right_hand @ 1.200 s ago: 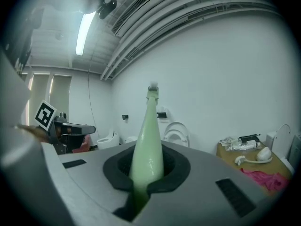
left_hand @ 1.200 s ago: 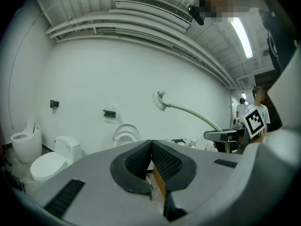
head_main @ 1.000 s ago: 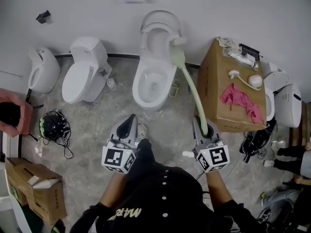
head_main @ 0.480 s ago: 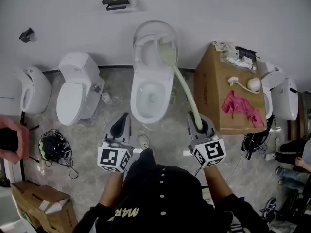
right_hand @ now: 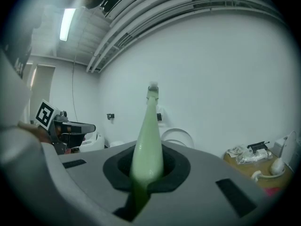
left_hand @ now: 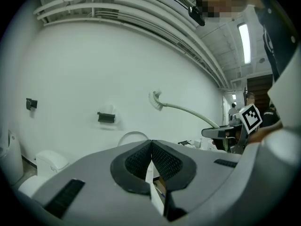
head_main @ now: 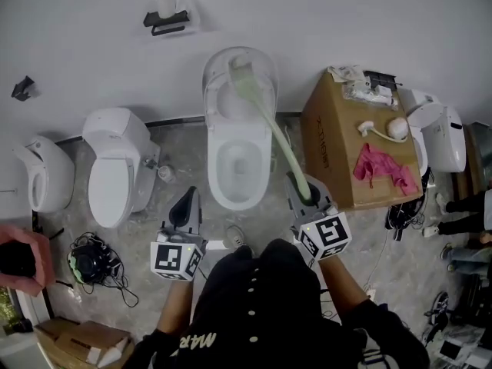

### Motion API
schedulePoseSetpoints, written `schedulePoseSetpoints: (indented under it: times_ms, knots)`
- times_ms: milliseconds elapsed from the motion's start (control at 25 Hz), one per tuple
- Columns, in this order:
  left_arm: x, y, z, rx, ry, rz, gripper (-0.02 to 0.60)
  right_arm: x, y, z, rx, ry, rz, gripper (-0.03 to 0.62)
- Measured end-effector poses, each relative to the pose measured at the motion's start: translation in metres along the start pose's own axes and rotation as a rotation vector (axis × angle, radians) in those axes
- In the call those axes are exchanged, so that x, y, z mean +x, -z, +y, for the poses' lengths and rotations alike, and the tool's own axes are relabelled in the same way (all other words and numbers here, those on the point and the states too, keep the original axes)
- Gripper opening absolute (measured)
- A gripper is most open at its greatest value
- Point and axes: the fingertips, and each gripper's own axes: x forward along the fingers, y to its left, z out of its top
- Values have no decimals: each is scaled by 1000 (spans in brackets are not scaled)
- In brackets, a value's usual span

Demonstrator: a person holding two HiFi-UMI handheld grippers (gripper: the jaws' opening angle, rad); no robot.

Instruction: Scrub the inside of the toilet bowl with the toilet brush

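A white toilet (head_main: 237, 160) stands against the wall with its lid (head_main: 265, 71) raised. My right gripper (head_main: 301, 193) is shut on the thick end of a pale green toilet brush (head_main: 277, 133). The curved handle (right_hand: 148, 140) runs up and away from the jaws. The brush head (head_main: 241, 71) hangs in the air in front of the raised lid, above the bowl. In the left gripper view the brush (left_hand: 186, 109) arcs high across the wall. My left gripper (head_main: 186, 206) is shut and empty, low and left of the bowl's front, its pads (left_hand: 164, 161) pressed together.
A cardboard box (head_main: 330, 156) with a pink cloth (head_main: 380, 167) and small items stands right of the toilet. A second toilet (head_main: 114, 177) and a third fixture (head_main: 42, 179) are at the left. A black cable bundle (head_main: 92, 261) lies on the floor. A paper holder (head_main: 165, 15) is on the wall.
The brush head has swung left and up, from beside the lid's right edge to in front of its top. Both grippers have shifted a little closer to the toilet.
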Motion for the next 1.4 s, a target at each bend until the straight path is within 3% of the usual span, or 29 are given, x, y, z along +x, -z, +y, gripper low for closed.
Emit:
schedulePoseSetpoints:
  times_ms: [280, 560, 880, 1240, 1400]
  knots:
    - [23, 13, 5, -39, 23, 14, 25, 20, 27, -6, 3, -9, 73, 20]
    - [51, 46, 7, -89, 18, 71, 25, 54, 81, -27, 18, -38, 177, 20]
    - [72, 117, -5, -149, 23, 157, 25, 85, 184, -52, 78, -66, 313, 20]
    - [122, 197, -2, -160, 50, 220, 25, 131, 307, -73, 135, -53, 428, 20]
    - [143, 234, 1, -212, 38, 247, 25, 144, 369, -80, 152, -48, 493, 20]
